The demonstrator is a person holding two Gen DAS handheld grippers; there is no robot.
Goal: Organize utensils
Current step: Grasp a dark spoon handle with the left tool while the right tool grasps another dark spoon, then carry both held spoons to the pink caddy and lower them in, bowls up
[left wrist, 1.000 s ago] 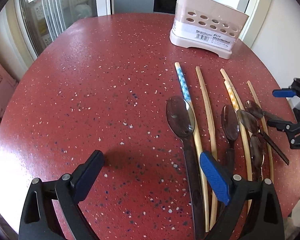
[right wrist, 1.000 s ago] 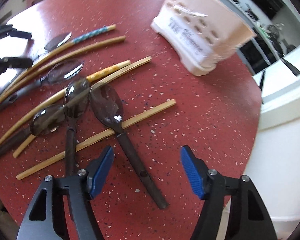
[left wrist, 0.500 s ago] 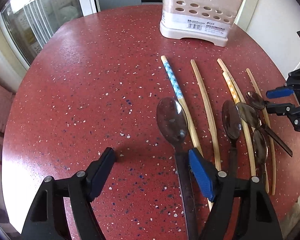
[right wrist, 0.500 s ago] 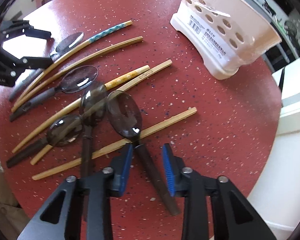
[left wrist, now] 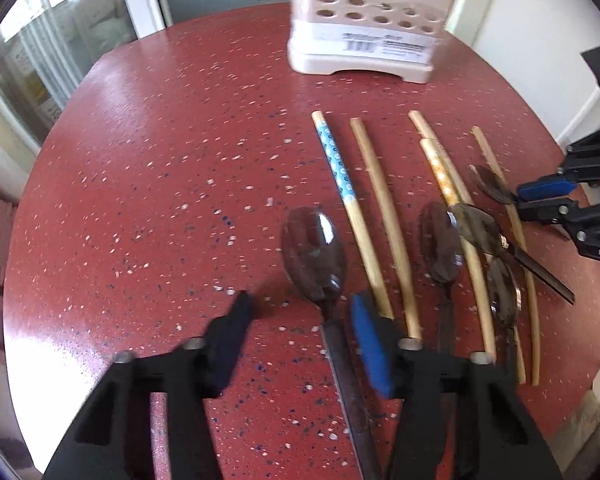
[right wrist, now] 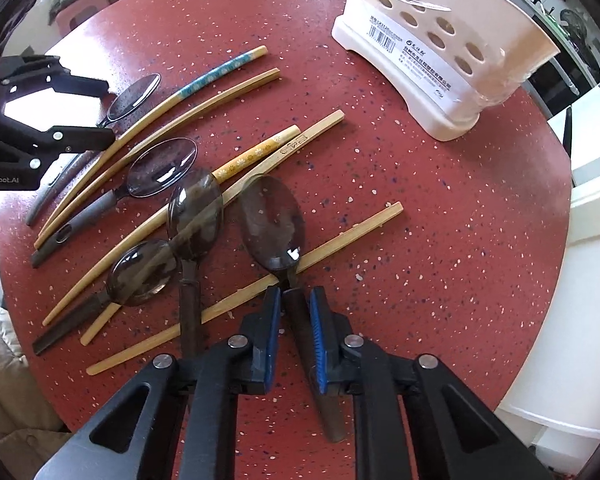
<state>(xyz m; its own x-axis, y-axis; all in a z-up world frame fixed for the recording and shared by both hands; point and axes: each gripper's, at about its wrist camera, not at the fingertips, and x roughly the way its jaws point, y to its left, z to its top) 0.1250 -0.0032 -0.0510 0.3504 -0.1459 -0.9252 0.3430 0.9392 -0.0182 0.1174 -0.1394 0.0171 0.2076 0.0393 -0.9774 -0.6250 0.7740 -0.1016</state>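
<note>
The right claw (right wrist: 294, 318) is nearly pressed onto the handle of the dark translucent plastic spoon (right wrist: 274, 222), whose long axis runs straight ahead along its fingers, bowl forward toward the cream perforated utensil holder (right wrist: 440, 52). The left claw (left wrist: 300, 340) is spread, straddling another dark spoon (left wrist: 315, 258) on the red speckled table (left wrist: 160, 180).

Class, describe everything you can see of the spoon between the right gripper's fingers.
The spoon has a smoky, see-through oval bowl that looks plastic and a dark, flat handle. It lies on the red speckled table, bowl pointing away from the camera towards the holder. Its neck crosses over a plain chopstick. The right gripper has its blue pads on either side of the handle.
</note>
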